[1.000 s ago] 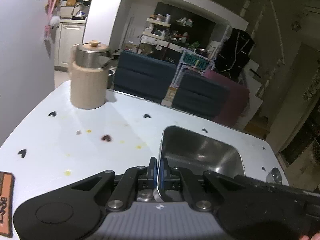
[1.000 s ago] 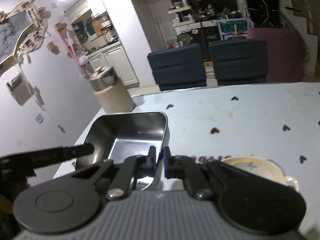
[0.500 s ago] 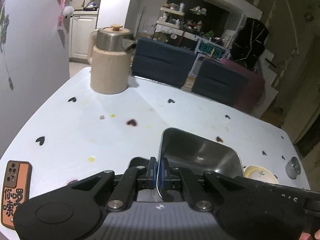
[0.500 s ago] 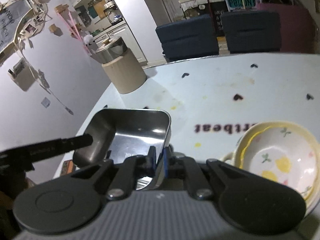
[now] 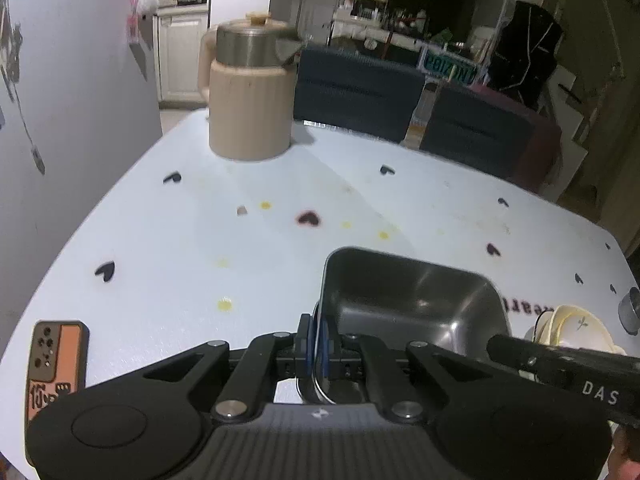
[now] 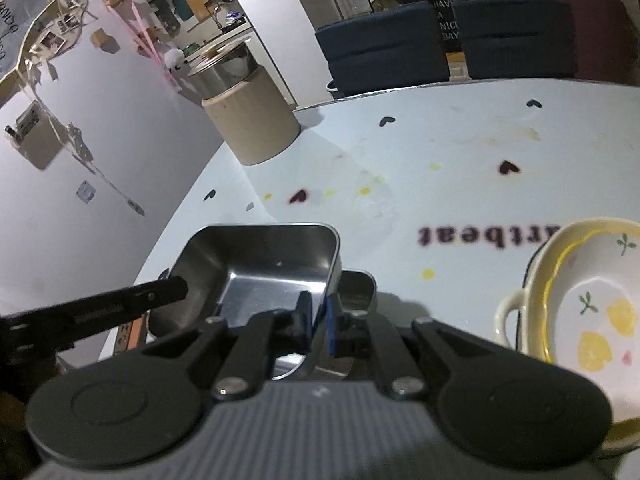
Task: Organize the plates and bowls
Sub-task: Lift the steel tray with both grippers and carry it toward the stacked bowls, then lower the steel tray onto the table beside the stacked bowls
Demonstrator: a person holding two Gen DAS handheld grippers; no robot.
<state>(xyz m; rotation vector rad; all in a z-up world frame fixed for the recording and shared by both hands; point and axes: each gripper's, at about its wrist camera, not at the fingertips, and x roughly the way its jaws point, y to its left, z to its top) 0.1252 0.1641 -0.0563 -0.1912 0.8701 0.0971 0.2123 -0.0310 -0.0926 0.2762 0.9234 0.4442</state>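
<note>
A: Progress on sorting? Mid-carry, by the look of it. Steel tray [image 5: 412, 300] pinched at two opposite walls: left gripper [image 5: 318, 344] clamped on the near-left wall, right gripper [image 6: 318, 320] clamped on the right-hand wall. Both sets of jaws nearly together, only the thin rim between the pads.

B: Resting or lifted?

A: Cannot tell for certain. In the right wrist view, a dark patch under the tray's corner, read as its shadow, so probably just above the table [image 5: 168, 240]. Contact not ruled out.

B: Done so far?

A: Yellow-rimmed dishes [image 6: 588, 304] already nested, one inside the other, just right of the tray, with a handled cup or bowl tucked against their left side. Judged as one stack made. Tray not yet set with them.

B: Left to do?

A: Place the tray, presumably beside or under the stack. Small metal cup [image 5: 630, 312] at the far right table edge also loose. Anything further off-frame unknown.

B: Tray condition?

A: Rectangular, rounded corners, rolled lip, deep straight walls. Brushed inside, reflections on the floor, empty, no food seen. Thin metal, so likely light but slippery in a two-point pinch; tilt a risk if one side lets go first.

B: Surroundings?

A: Beige kettle [image 5: 250, 96] at the far left corner, well apart. Orange phone case [image 5: 54, 364] near the left edge, clear of the tray. Small yellow stains on the cloth.
</note>
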